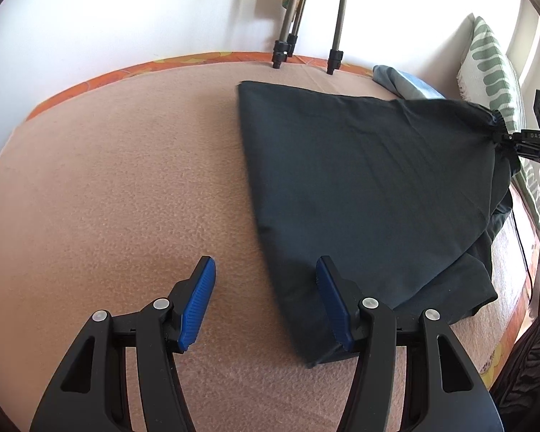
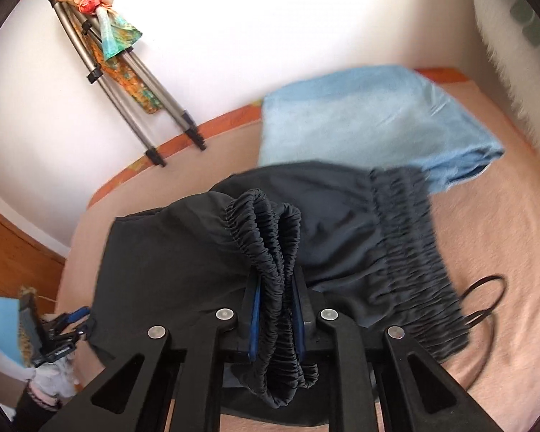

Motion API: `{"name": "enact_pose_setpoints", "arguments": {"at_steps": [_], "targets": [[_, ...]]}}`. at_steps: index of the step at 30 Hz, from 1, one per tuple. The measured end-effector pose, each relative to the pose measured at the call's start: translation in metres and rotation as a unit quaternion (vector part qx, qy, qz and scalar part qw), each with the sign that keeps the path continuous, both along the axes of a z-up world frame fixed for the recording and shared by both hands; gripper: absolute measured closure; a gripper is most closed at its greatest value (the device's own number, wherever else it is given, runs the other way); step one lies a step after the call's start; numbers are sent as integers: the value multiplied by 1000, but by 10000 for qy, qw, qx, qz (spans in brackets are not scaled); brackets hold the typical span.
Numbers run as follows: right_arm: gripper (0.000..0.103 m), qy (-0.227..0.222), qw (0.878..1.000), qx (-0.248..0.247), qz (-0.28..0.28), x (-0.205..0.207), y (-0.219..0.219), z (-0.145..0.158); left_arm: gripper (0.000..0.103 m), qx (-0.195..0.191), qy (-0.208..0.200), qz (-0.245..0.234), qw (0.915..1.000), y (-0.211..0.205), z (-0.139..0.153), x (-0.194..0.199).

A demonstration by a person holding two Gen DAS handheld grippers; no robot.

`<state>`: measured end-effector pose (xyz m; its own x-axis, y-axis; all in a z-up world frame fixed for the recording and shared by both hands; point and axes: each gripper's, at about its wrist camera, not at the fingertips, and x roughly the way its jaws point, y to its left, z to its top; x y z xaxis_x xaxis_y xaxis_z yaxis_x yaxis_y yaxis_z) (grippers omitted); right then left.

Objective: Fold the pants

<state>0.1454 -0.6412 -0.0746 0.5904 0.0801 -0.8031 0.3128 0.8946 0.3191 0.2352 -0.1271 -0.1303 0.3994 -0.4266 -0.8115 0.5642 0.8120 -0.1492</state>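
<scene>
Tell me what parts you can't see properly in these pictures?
- Pants: the near hem, left wrist view, hidden behind the left tool.
- Waistband: blurred, right wrist view.
- Pillow: blurred, cut by the frame edge.
- Tripod: top cut off, left view.

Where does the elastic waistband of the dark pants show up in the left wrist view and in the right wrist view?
Left wrist view: waistband at the far right edge, bunched where the right gripper pinches it.
Right wrist view: waistband in the centre foreground, clamped between the blue pads, its remainder draping right.
Shared landmark: tripod legs against the white wall.
</scene>
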Motion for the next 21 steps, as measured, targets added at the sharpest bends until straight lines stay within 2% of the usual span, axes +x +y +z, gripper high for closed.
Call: {"name": "enact_pose_setpoints", "arguments": {"at_steps": [3, 6, 8, 10, 14, 17, 19, 21], "targets": [[90, 247, 9994, -127, -194, 3, -13, -6, 46, -122, 102, 44, 9999, 4, 1, 1], [86, 480, 9987, -76, -123, 11, -18, -19, 45, -196, 258, 79, 9994, 7, 1, 2], [70, 635, 9978, -144, -140, 13, -18, -22, 40, -293, 407, 93, 9987, 9, 0, 3], [57, 554, 9980, -228, -212, 11, -16, -15, 40, -362, 499, 96, 9981, 10, -1, 2], [56, 332, 9981, -520, -60, 8, 4, 9, 40, -251, 377, 76, 9989, 7, -2, -3], [52, 116, 9986, -458, 232, 11, 30, 27, 40, -381, 239, -40, 9990, 11, 7, -9], [52, 63, 9979, -340, 555, 14, 52, 34, 40, -292, 160, -241, 9992, 12, 11, -18], [52, 26, 9954, -405, 863, 18, 79, 38, 40, -44, 109, -509, 9986, 10, 10, -31]]}}
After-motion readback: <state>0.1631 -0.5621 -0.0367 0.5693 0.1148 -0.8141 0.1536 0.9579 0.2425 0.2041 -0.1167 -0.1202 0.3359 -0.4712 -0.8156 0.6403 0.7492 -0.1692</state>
